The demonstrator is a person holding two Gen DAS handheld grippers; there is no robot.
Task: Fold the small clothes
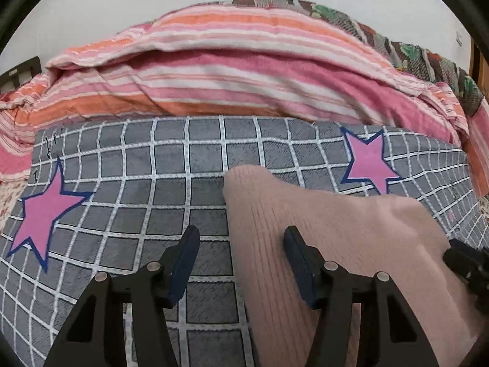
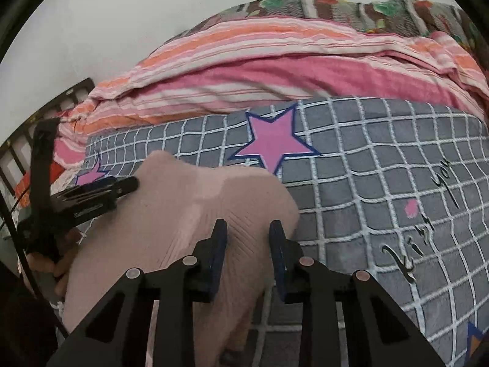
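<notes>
Pink ribbed knit garment (image 2: pixel 171 214) lies on grey checked bedcover (image 2: pixel 382 159). Right tool (image 2: pixel 248 229) stands narrow, a raised fold of it between its pads. Left tool (image 1: pixel 241 238) stands half-open, gripping nothing.

left tool (image 1: pixel 241 238): pointed forward and downward, both dark blue pads (image 1: pixel 183 263) in view, jaws standing apart at a moderate gap with nothing pressed between the pads. in the right wrist view the same tool (image 2: pixel 122 188) enters from the left, fingers angled toward the right, a person's hand (image 2: pixel 45 263) gripping its handle low at the left edge.

right tool (image 2: pixel 248 229): pointed forward and downward, jaws narrowly parted, pads (image 2: pixel 218 244) closing in on pink cloth (image 2: pixel 171 214) bunched between them.
</notes>
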